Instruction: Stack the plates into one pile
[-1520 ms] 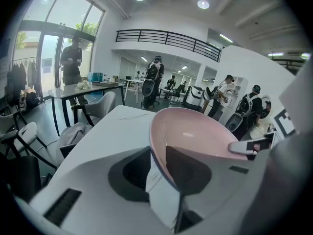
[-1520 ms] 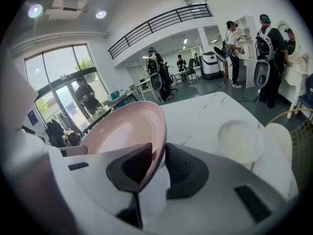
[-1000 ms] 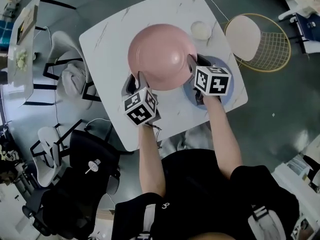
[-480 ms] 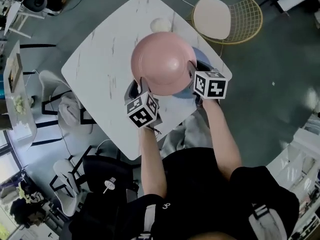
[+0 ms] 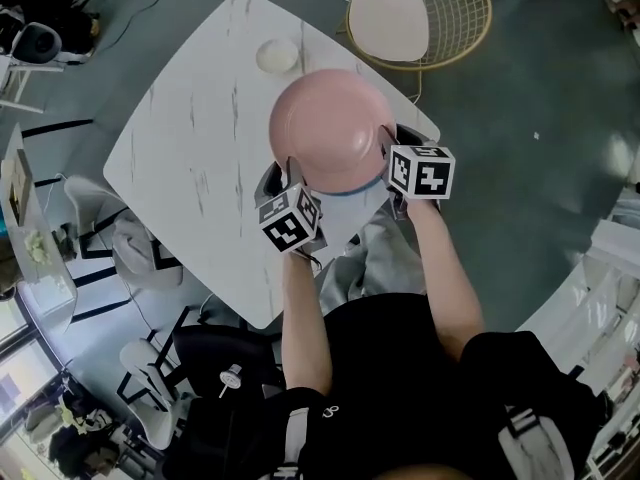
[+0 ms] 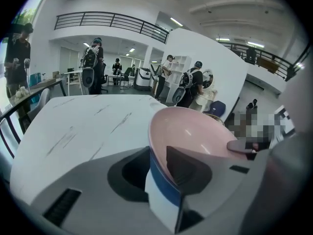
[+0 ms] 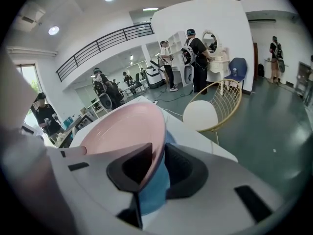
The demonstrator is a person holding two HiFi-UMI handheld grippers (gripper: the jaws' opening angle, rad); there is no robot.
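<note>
A large pink plate (image 5: pixel 330 128) hangs low over the table's near right corner. It sits right on top of a blue plate (image 5: pixel 352 190), of which only a sliver of rim shows. My left gripper (image 5: pixel 287 181) clamps the pink plate's near-left rim and its jaws are opening, with a pad still on the rim. My right gripper (image 5: pixel 390 155) is shut on the right rim. In the left gripper view the pink plate (image 6: pixel 205 131) lies on the blue plate (image 6: pixel 164 185) between the jaws. The right gripper view shows the pink rim (image 7: pixel 122 131) above the blue plate (image 7: pixel 154 187).
A small white dish (image 5: pixel 277 55) sits at the far side of the white marble table (image 5: pixel 200 148). A gold wire chair (image 5: pixel 420 13) with a white seat stands beyond the table's far right corner. Black chairs stand to the left. Several people stand far off in the hall.
Both grippers carried the pink plate to the right, over the blue plate, which is now almost fully covered. The head view has swung, so the table looks turned.
</note>
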